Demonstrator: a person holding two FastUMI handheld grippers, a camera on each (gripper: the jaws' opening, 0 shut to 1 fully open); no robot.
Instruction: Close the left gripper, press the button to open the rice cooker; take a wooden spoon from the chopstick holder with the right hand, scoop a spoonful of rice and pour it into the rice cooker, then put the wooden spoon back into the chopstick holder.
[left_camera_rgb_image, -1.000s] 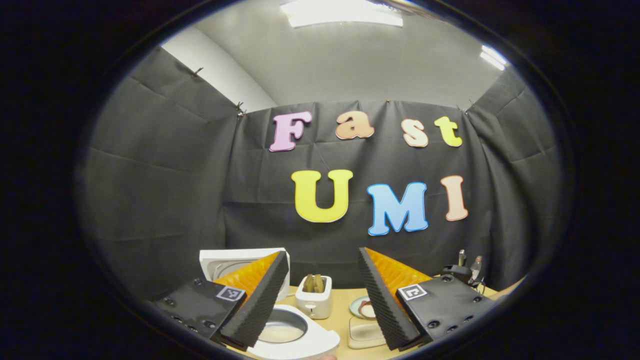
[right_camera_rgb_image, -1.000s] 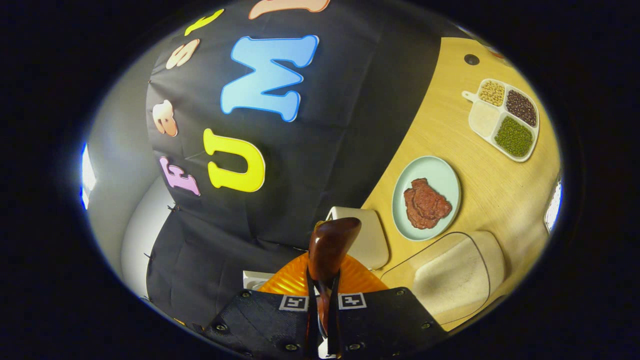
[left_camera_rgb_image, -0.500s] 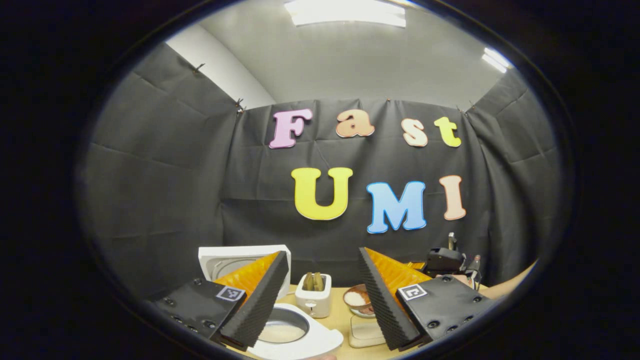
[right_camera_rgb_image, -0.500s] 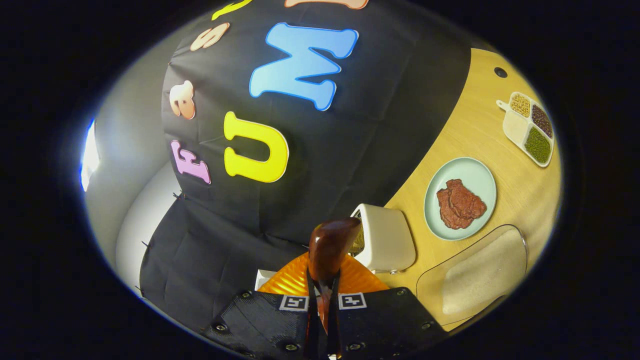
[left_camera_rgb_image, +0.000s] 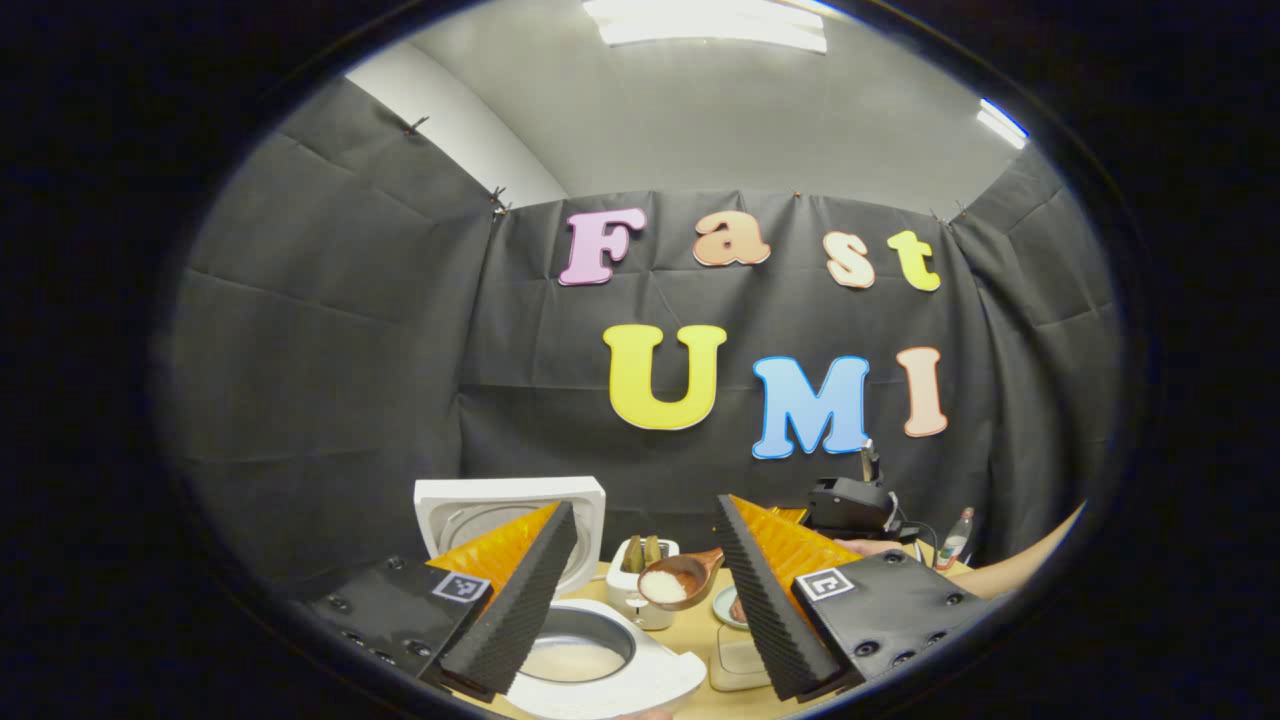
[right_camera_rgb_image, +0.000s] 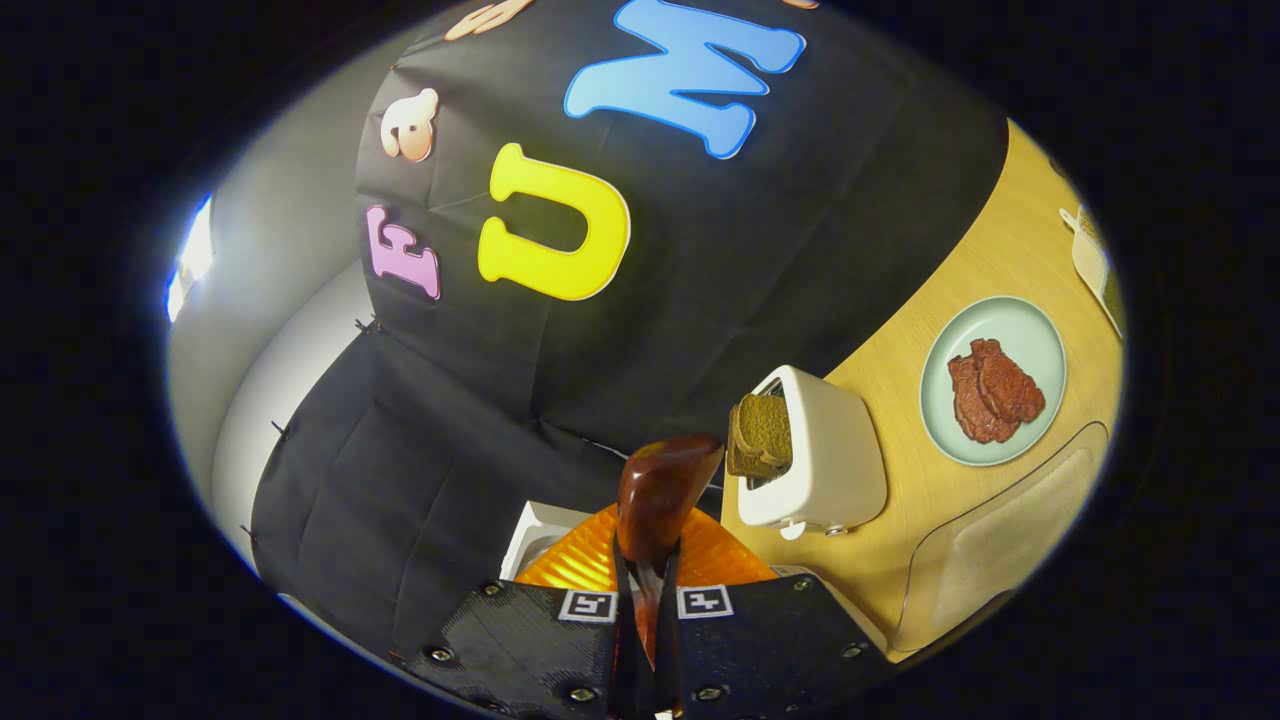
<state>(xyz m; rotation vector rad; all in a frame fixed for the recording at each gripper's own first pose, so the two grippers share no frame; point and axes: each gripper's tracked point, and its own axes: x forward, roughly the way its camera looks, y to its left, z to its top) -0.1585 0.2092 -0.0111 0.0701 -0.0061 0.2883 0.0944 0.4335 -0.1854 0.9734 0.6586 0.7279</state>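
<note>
One loaded wooden spoon (left_camera_rgb_image: 680, 582), clamped in our right hand-held gripper (right_camera_rgb_image: 640, 640); left hand-held gripper (left_camera_rgb_image: 640, 590) apart. Tilting early spills rice short of the rice cooker (left_camera_rgb_image: 600, 670).

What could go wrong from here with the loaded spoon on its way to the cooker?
1. The wooden spoon carries a heap of rice and hangs over the toaster, short of the rice cooker's pot; a tilt now could likely spill grains onto the toaster or table.
2. The right gripper pinches only the thin handle, so the spoon may twist.
3. The open left gripper sits right by the pot, so the incoming spoon could clip its fingers.
</note>
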